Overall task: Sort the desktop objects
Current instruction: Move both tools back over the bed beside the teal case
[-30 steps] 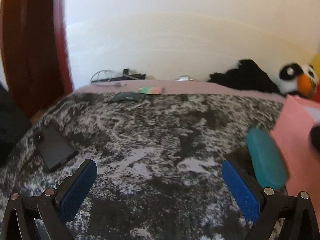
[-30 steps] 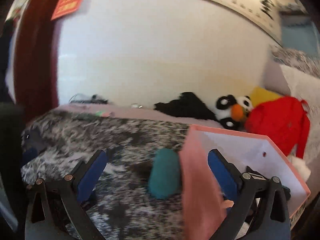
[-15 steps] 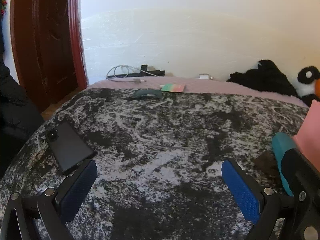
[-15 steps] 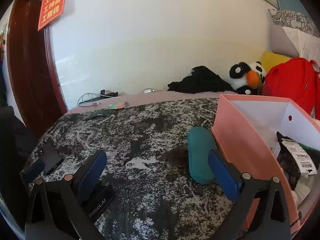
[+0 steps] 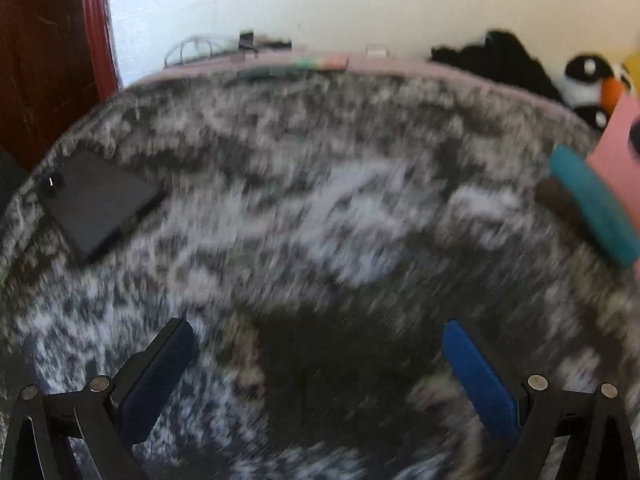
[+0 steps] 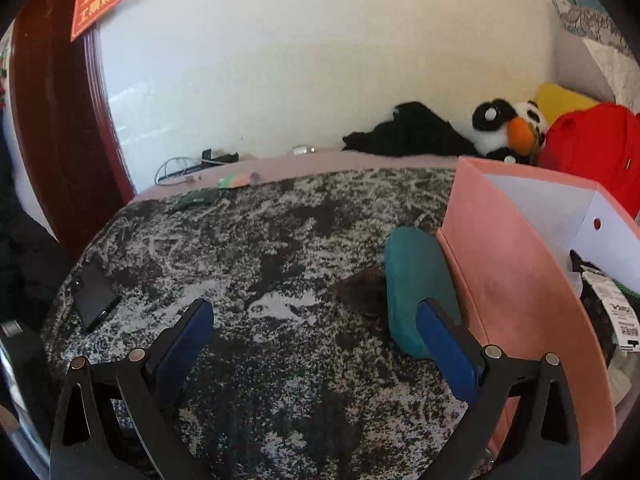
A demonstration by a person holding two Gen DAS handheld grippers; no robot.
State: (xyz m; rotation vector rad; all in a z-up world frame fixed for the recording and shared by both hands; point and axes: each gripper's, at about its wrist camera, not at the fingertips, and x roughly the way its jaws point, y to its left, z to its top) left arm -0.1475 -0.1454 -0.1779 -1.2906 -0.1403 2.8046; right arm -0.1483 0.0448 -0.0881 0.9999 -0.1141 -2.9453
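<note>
A black phone point(image 5: 96, 204) lies at the left of the black-and-white mottled cover point(image 5: 320, 200); it also shows in the right wrist view point(image 6: 94, 296). A teal oval case point(image 6: 416, 292) lies against the pink box point(image 6: 516, 280), with a dark brown patch point(image 6: 360, 288) beside it; the case shows in the left wrist view point(image 5: 592, 208) too. My left gripper point(image 5: 316, 360) is open and empty above the cover. My right gripper point(image 6: 316, 336) is open and empty, its right finger just in front of the teal case.
The pink box holds packets and dark items point(image 6: 604, 300). Along the far edge lie a green-pink card point(image 6: 236, 180), a dark flat object point(image 6: 196, 200), cables point(image 6: 180, 168), black cloth point(image 6: 408, 132), a penguin plush point(image 6: 508, 128) and a red bag point(image 6: 596, 148). A dark red door frame point(image 6: 56, 140) stands left.
The left wrist view has tilted down and moved forward; it is now blurred. The right gripper has backed a little leftward from the pink box and now faces the teal case.
</note>
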